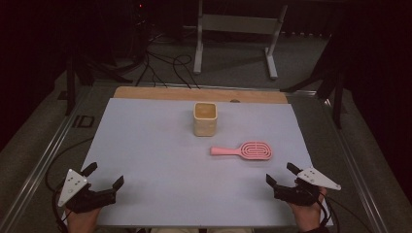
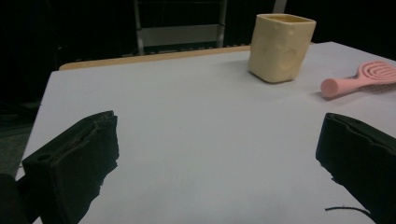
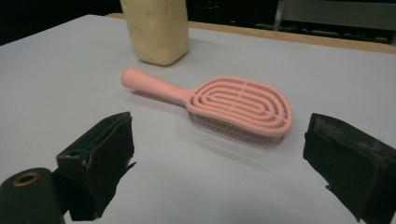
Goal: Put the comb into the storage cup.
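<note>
Pink hairbrush (image 3: 224,107): light, rigid plastic, lying flat toward the surface's right edge; slim handle offers best hold. Both grippers' fingers spread, empty.

Dim lab or studio, floor cables (image 1: 165,68), metal stand (image 1: 233,34), paper-covered table (image 1: 145,145) on rails

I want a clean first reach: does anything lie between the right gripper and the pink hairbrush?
Nothing visible does. Bare table sheet separates the open right gripper from the pink hairbrush; the yellow cup stands beyond it.
</note>
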The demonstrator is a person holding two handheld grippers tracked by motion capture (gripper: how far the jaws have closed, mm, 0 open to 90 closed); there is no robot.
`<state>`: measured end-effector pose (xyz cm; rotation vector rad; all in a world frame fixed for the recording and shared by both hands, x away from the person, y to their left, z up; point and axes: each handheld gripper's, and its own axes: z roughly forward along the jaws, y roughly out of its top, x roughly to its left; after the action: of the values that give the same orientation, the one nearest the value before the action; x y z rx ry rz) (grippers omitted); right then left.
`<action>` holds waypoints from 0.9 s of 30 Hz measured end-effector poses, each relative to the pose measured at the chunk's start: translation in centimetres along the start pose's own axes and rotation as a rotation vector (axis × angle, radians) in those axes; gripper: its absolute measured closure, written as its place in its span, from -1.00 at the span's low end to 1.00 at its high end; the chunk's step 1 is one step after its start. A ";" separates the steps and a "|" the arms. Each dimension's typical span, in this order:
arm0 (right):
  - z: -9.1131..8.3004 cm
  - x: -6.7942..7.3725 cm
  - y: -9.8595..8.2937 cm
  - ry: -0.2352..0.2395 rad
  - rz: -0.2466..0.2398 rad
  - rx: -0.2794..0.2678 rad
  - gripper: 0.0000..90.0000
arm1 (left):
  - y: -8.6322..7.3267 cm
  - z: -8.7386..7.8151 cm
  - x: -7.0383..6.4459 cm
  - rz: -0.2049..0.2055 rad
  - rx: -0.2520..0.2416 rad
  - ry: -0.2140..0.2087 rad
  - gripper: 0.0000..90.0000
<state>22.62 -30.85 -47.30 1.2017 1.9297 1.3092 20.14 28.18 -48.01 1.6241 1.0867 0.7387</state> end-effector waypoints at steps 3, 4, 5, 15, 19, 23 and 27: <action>0.1 0.2 0.5 0.006 -0.024 0.010 -0.81 | -0.1 0.0 0.0 -0.008 -0.006 0.009 -1.00; 0.1 0.3 0.7 0.008 -0.022 0.012 -0.81 | -0.1 -0.1 0.1 -0.005 -0.005 0.013 -1.00; 0.1 0.3 0.9 0.009 -0.027 0.013 -0.81 | -0.1 -0.1 0.1 -0.004 -0.002 0.015 -1.00; 0.7 0.5 3.0 0.023 -0.010 0.017 -0.82 | -0.2 0.0 0.0 -0.001 0.005 0.031 -1.00; 0.9 0.6 3.5 0.023 -0.013 0.020 -0.82 | -0.2 0.0 0.0 0.003 0.002 0.042 -1.00; 1.3 0.9 4.5 0.013 -0.034 0.033 -0.83 | -0.2 -0.1 -0.2 0.012 -0.006 0.058 -1.00; 1.7 1.3 5.6 0.019 -0.048 0.033 -0.83 | -0.2 0.0 -0.1 0.009 -0.004 0.056 -1.00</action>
<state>25.47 -28.12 -42.80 1.1554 1.9881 1.2735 19.99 28.11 -48.18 1.6141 1.1181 0.7955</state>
